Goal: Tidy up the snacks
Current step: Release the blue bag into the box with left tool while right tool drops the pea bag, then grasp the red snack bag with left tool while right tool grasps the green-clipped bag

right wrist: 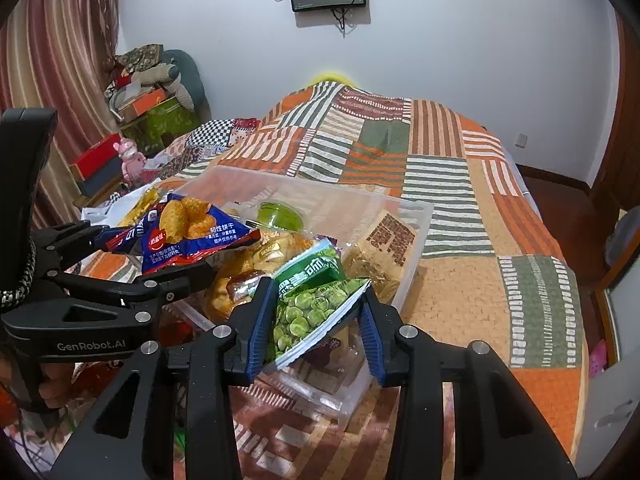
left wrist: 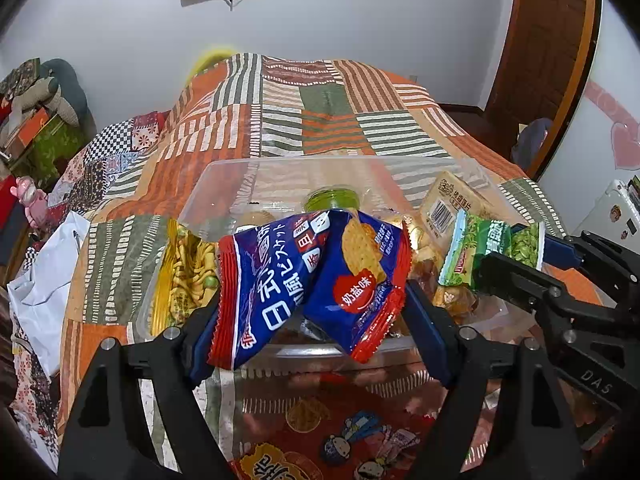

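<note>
Your left tool [left wrist: 312,304] is clamped on a blue cracker packet [left wrist: 316,276] with red crimped ends, its two blue-padded fingers pressing the packet's sides so that it buckles in the middle. The packet hangs just ahead of the tool, over the near wall of the clear plastic bin [left wrist: 224,184]. From the right wrist view the same packet [right wrist: 188,236] sits to the left of your right tool, over the bin's left side, with the left tool [right wrist: 160,260] closed around it.

Your right tool [right wrist: 316,328] grips a green pea packet [right wrist: 316,300], showing a window of green peas. The left finger is tight against the packet's edge; the right finger meets its far corner. The packet is tilted and sits directly ahead of the tool, above the bin's near corner [right wrist: 348,400]. In the left wrist view this packet [left wrist: 480,252] appears to the right of your left tool, held by the right tool [left wrist: 524,256] over the bin's right side.

The bin rests on a patchwork bed cover [right wrist: 472,280]. Inside it, beyond both tools, lie a green-lidded cup [left wrist: 332,200], a tan packet with a barcode [left wrist: 444,204] leaning on the right wall, golden wrapped sweets [right wrist: 276,252] and a yellow snack bag [left wrist: 184,276] at the left. A red cartoon-printed bag [left wrist: 320,432] lies below your left tool, nearer than the bin.
</note>
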`<state>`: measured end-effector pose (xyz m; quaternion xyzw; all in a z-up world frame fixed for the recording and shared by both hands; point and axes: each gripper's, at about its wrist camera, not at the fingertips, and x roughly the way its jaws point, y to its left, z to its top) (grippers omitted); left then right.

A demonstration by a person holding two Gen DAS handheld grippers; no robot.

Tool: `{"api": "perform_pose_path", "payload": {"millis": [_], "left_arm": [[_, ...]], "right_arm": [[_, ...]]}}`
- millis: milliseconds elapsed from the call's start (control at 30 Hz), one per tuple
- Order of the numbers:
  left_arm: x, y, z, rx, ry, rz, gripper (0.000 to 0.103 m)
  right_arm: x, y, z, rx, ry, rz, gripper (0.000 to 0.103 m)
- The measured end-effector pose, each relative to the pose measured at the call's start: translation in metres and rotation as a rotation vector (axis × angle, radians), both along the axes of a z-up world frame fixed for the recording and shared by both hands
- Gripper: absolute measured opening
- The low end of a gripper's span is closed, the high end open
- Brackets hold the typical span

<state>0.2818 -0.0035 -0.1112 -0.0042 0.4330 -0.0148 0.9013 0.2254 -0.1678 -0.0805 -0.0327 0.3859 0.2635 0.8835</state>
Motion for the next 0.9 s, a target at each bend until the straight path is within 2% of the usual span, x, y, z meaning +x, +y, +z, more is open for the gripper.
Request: {"api": "perform_pose_path", "payload": {"millis": [200, 367, 633, 900], "left_arm": [[-0.016, -0.003, 0.010, 0.017, -0.026, -0.007, 0.082], [-0.033, -0.002, 0.020, 0.023, -0.048, -0.010, 0.088], [-0.071, 0.008, 0.040, 0.020, -0.094, -0.009, 0.094], [-0.106, 0.025, 0.035, 0.016, -0.071, 0.010, 0.095]], "right_arm": [[-0.007, -0.004, 0.008, 0.003, -0.029, -0.020, 0.058], [-0.015, -0.011, 0.016, 0.017, -0.037, -0.033, 0.059], [-0.033, -0.023, 0.033, 0.049, -0.055, -0.044, 0.069], [-0.056, -0.024, 0.043, 0.089, -0.067, -0.032, 0.076]]}}
